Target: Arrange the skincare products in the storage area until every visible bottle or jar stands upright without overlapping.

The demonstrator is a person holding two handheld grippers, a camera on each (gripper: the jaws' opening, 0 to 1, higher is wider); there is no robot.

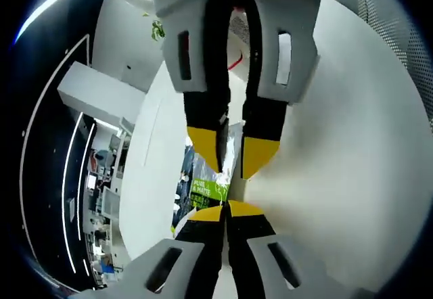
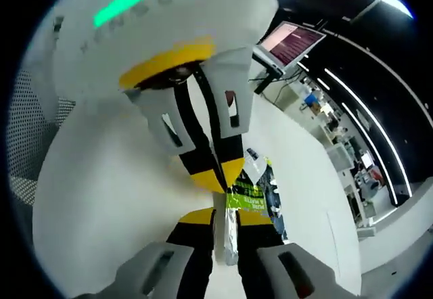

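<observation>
While both grippers meet nose to nose over the white table (image 1: 365,177), a flat foil sachet (image 1: 206,189) with a green label is caught between them. The left gripper (image 1: 225,209) has its yellow tips pressed together on the near edge of the sachet, and the right gripper (image 1: 230,155) comes in from the far side with its tips nearly closed on the opposite, silvery end. From the right gripper view, the right gripper (image 2: 226,218) pinches the foil edge of the sachet (image 2: 247,197) between its jaws, and the left gripper (image 2: 220,170) reaches down from above onto the green part. Pulling the two ends apart or twisting them could tear or crease the thin packet, and if either grip is shallow it may slip out and fall flat. No bottle or jar can be made out; the sachet's print is mostly covered by the jaws, and the table beyond is cut off.
</observation>
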